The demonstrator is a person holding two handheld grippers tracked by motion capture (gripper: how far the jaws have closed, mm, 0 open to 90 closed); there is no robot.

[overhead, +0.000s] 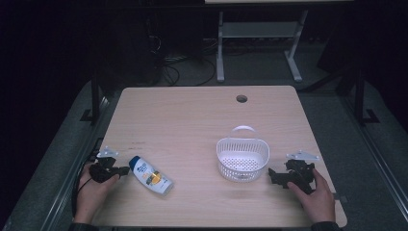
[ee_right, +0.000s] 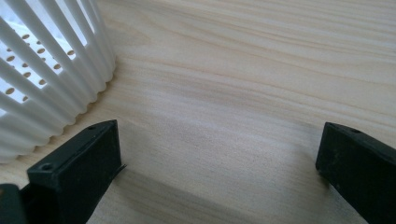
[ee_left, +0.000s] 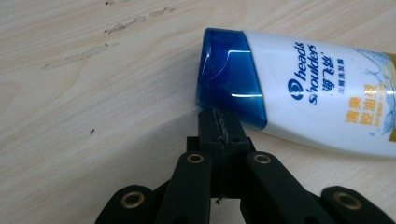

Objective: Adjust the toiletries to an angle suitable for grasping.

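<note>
Left gripper (ee_left: 219, 122) fingers are pinched together on nothing, tips at the blue cap of the shampoo bottle (overhead: 150, 175) lying on the worktop (overhead: 192, 120). Risk: it shoves the bottle away. Right gripper (ee_right: 217, 154) fingers spread wide beside the basket (overhead: 242, 159).

A white Head & Shoulders shampoo bottle (overhead: 150, 176) with a blue cap lies on its side, cap just ahead of the left gripper's (overhead: 124, 170) closed jaws, body stretching away.
</note>
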